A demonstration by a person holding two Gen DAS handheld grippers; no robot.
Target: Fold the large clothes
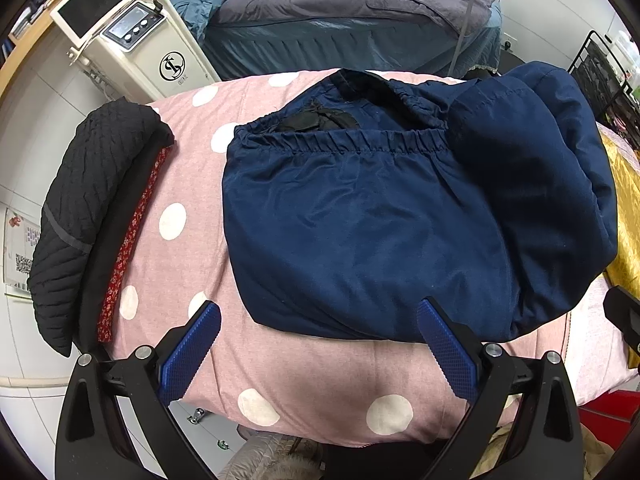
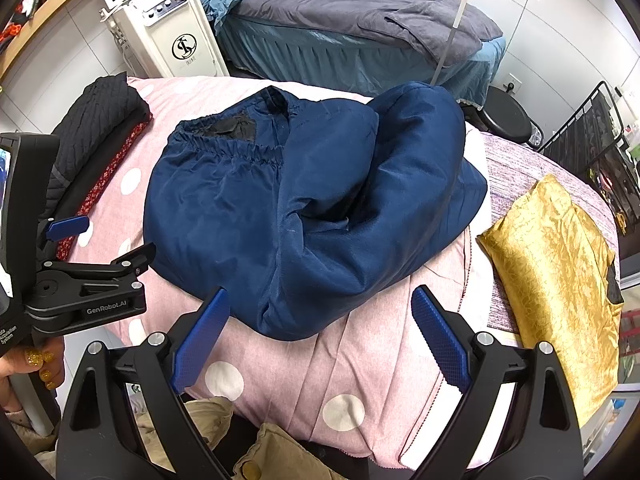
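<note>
A large navy blue garment [image 1: 380, 220] with an elastic gathered band lies folded in a bundle on the pink polka-dot quilt [image 1: 320, 376]; it also shows in the right wrist view [image 2: 300, 208]. Its right part is doubled over on top. My left gripper [image 1: 320, 344] is open and empty, just in front of the garment's near edge. My right gripper [image 2: 320, 332] is open and empty at the garment's near edge. The left gripper also appears at the left of the right wrist view [image 2: 80, 248], open, beside the garment.
A folded black quilted garment [image 1: 92, 208] with red floral cloth under it lies at the quilt's left. A folded gold cloth [image 2: 556, 276] lies at the right. A white machine [image 1: 136, 40], a bed [image 2: 360, 28] and a black stool [image 2: 508, 116] stand behind.
</note>
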